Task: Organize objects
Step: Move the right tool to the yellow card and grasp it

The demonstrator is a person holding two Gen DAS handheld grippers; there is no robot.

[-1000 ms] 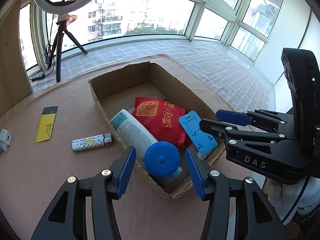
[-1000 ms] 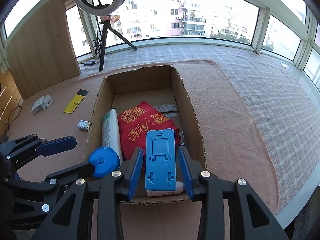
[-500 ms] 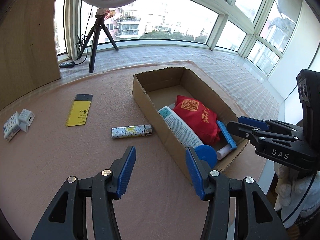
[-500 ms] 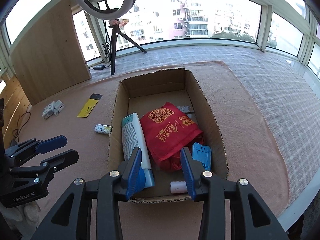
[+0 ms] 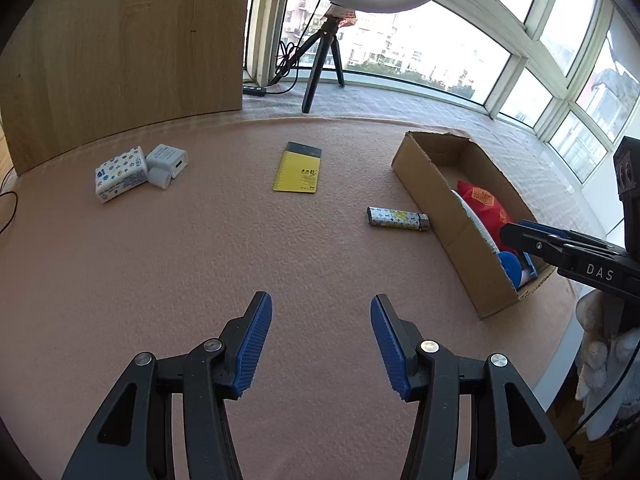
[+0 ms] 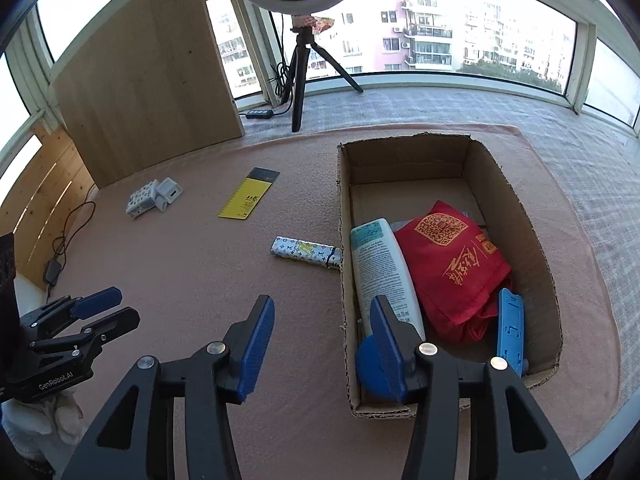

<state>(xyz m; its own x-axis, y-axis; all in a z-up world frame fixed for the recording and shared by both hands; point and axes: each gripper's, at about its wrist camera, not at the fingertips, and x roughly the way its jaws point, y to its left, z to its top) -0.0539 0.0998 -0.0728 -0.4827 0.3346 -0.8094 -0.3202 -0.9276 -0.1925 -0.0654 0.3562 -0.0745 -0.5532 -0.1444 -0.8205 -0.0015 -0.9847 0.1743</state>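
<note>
Left to right on the mat (image 5: 200, 272): pack (image 5: 120, 174) touching the adapter (image 5: 166, 160), card (image 5: 298, 167), lighter (image 5: 398, 219) just beside the box (image 5: 460, 236). Both grippers, left (image 5: 321, 350) and right (image 6: 321, 350), gape empty. Best take the lighter across its narrow width, lifting clear of the box wall.

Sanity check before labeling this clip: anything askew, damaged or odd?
Minor only. The cardboard box has ragged, torn rim edges at its near end. The blue phone stand sits on edge, wedged against the box wall beside the red bag. No spills. The lighter lies outside, against the box.
</note>
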